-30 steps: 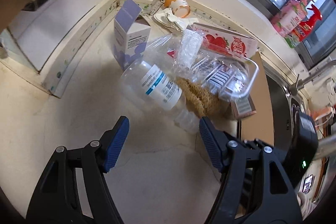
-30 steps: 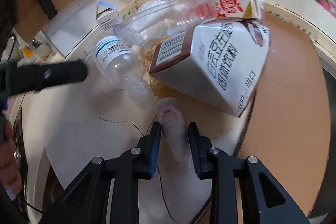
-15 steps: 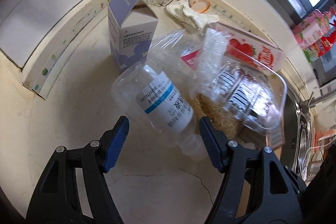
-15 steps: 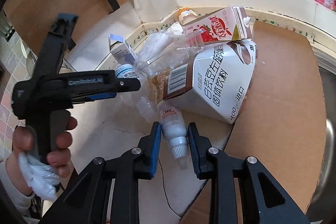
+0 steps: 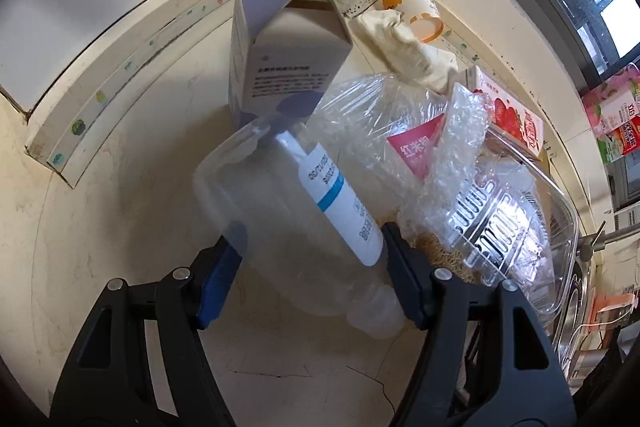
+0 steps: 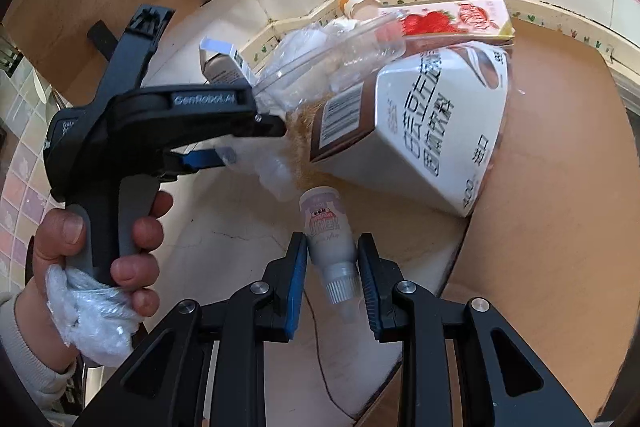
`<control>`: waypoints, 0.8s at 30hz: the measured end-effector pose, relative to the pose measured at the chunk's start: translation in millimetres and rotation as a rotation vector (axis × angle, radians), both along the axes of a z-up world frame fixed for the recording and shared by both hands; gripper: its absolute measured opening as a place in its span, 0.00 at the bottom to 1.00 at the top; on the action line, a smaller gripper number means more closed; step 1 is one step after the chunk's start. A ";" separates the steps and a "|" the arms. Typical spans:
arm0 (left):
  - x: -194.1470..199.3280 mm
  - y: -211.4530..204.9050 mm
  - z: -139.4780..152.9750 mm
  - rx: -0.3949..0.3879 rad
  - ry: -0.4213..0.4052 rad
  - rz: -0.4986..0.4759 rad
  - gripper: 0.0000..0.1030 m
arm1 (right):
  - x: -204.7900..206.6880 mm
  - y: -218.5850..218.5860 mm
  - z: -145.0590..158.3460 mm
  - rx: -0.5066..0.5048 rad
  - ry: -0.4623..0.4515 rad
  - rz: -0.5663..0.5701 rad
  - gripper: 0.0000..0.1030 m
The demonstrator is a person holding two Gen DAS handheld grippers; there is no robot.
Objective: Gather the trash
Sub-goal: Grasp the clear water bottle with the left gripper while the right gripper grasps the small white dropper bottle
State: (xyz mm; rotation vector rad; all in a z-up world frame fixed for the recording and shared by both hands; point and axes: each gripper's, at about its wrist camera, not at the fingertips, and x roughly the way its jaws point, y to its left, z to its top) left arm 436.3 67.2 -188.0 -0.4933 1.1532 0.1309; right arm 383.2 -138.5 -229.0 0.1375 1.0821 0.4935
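A clear plastic bottle with a white and blue label lies on the cream counter, cap end toward me. My left gripper stands wide open astride it, a blue pad at each side. It shows no squeeze on the bottle. In the right wrist view the left gripper comes in from the left, held by a hand. My right gripper is shut on a small white drink bottle with a purple label, cap toward the camera.
Behind the clear bottle stand a purple-white box with its flap up, bubble wrap, a clear clamshell tray and a strawberry carton. A white carton lies on brown cardboard. The hand also clutches crumpled plastic.
My left gripper has come down and forward until the clear bottle lies between its fingers. The right gripper keeps its hold on the small bottle, which now hangs clear and sharp between the pads.
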 end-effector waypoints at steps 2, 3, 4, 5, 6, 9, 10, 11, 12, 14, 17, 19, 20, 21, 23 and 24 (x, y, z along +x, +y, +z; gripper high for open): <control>-2.0 -0.6 -0.6 -0.013 -0.011 0.001 0.61 | -3.3 1.9 -0.7 0.000 -0.003 -0.006 0.25; -4.3 -1.4 -0.7 -0.025 -0.018 -0.007 0.60 | -4.4 3.0 -1.1 0.002 -0.003 -0.009 0.25; -9.6 -2.2 0.8 -0.026 -0.025 -0.016 0.59 | -6.8 3.8 -1.2 0.005 -0.003 -0.012 0.25; -13.6 -3.3 1.8 -0.020 -0.032 -0.025 0.59 | -10.0 4.7 -0.9 0.007 -0.003 -0.017 0.25; -14.5 -3.0 3.2 -0.010 -0.039 -0.035 0.58 | -9.0 5.5 -1.7 0.007 -0.002 -0.020 0.25; -23.9 -6.7 11.4 0.016 -0.059 -0.076 0.58 | -12.3 7.2 1.3 0.007 -0.002 -0.031 0.25; -25.8 -6.8 14.6 0.016 -0.060 -0.087 0.58 | -13.5 8.1 1.8 0.007 -0.001 -0.035 0.25; -30.2 -7.1 17.4 0.017 -0.061 -0.100 0.57 | -15.7 7.9 2.7 0.006 -0.003 -0.040 0.25; -35.3 -7.0 20.3 0.018 -0.062 -0.113 0.57 | -18.9 8.7 3.6 0.005 -0.005 -0.047 0.25; -47.1 -5.1 26.6 0.016 -0.064 -0.136 0.57 | -28.2 6.7 6.2 0.008 -0.007 -0.061 0.25; -74.1 -1.9 37.7 0.009 -0.060 -0.184 0.57 | -39.8 7.9 12.6 0.011 -0.013 -0.085 0.25; -92.8 0.1 44.4 0.009 -0.059 -0.224 0.57 | -46.9 11.9 16.3 0.012 -0.017 -0.101 0.25; -104.6 1.7 48.6 0.011 -0.060 -0.241 0.57 | -52.8 13.2 18.7 0.013 -0.018 -0.111 0.25; -112.1 2.3 51.8 0.013 -0.062 -0.259 0.57 | -59.3 13.9 21.8 0.014 -0.020 -0.121 0.25; -130.2 4.6 59.8 0.016 -0.064 -0.298 0.57 | -70.7 16.3 27.2 0.017 -0.023 -0.141 0.25; -139.8 5.6 64.4 0.017 -0.069 -0.320 0.57 | -77.2 18.5 30.6 0.018 -0.024 -0.151 0.25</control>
